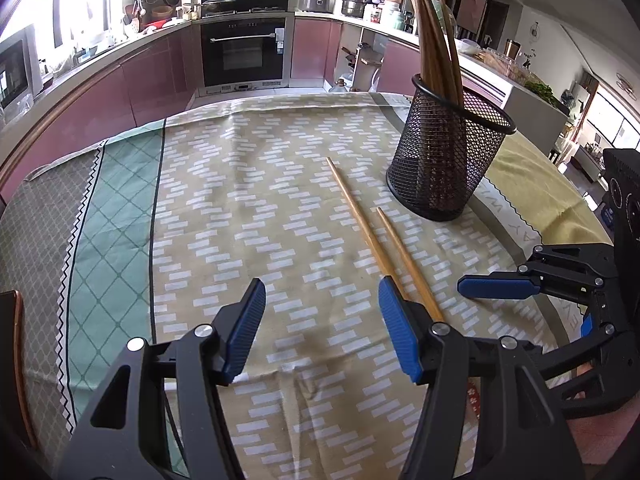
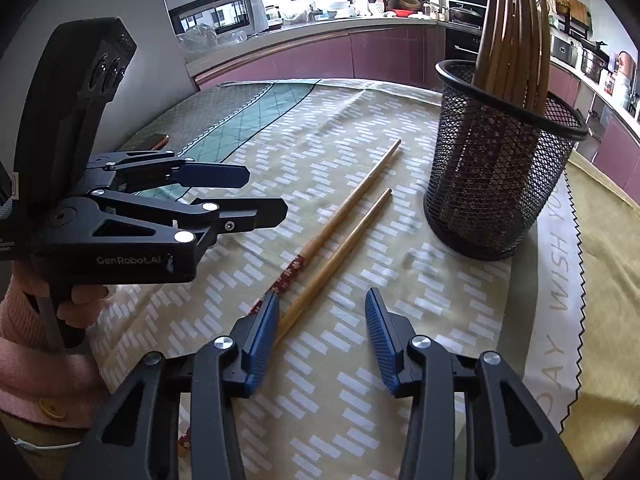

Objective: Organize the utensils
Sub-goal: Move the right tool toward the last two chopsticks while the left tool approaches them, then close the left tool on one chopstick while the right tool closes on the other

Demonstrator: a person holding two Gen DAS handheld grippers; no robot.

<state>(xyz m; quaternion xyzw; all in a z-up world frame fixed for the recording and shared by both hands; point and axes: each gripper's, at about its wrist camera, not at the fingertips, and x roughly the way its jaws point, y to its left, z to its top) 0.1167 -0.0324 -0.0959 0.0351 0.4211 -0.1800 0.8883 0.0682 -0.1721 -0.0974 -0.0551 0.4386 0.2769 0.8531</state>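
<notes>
Two wooden chopsticks (image 1: 360, 216) lie side by side on the patterned tablecloth; they also show in the right wrist view (image 2: 344, 216), one with a red flowered band. A black mesh holder (image 1: 448, 152) stands just right of them with several wooden chopsticks upright in it, and it shows in the right wrist view too (image 2: 500, 160). My left gripper (image 1: 322, 300) is open and empty, hovering over the near ends of the chopsticks. My right gripper (image 2: 322, 310) is open and empty, with the near ends by its left finger.
The round table's cloth (image 1: 240, 200) stretches left and back. A kitchen counter and oven (image 1: 244, 52) stand beyond the table. A phone-like object (image 2: 158, 140) lies at the table's far left edge. The person's hand in a pink sleeve holds the left gripper (image 2: 172, 208).
</notes>
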